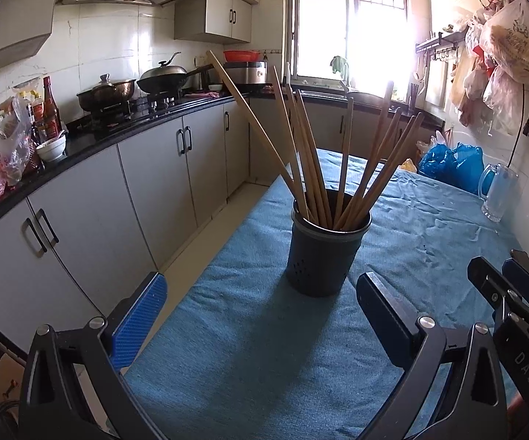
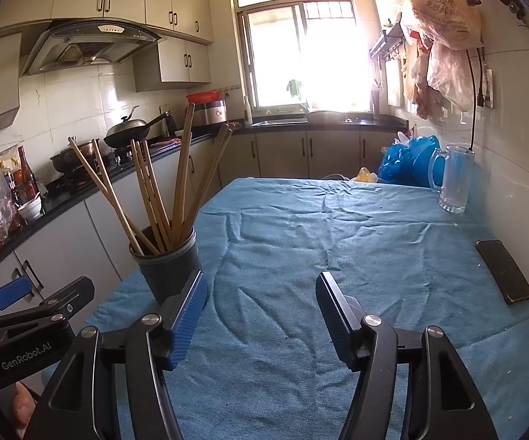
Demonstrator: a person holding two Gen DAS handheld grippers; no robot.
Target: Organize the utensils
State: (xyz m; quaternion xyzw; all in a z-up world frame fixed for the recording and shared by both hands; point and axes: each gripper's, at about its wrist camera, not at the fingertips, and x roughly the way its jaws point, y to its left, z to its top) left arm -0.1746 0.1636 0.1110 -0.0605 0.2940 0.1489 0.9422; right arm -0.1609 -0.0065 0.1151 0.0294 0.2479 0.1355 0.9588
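A dark round utensil holder (image 1: 324, 253) stands upright on the blue tablecloth (image 1: 249, 348). Several wooden chopsticks (image 1: 312, 154) stand fanned out in it. My left gripper (image 1: 260, 293) is open and empty, just short of the holder, which sits between and beyond its fingers. My right gripper (image 2: 260, 293) is open and empty over bare cloth (image 2: 337, 242). In the right wrist view the holder (image 2: 167, 264) with the chopsticks (image 2: 154, 187) stands left of the gripper, touching or just behind its left finger (image 2: 191, 304). The right gripper's fingers (image 1: 491, 286) show at the left wrist view's right edge.
A glass mug (image 2: 453, 179) and blue plastic bags (image 2: 407, 161) stand at the table's far right. A black phone (image 2: 504, 271) lies by the right wall. The table's left edge drops to the floor beside the kitchen counter (image 1: 99, 135) with pots and bottles.
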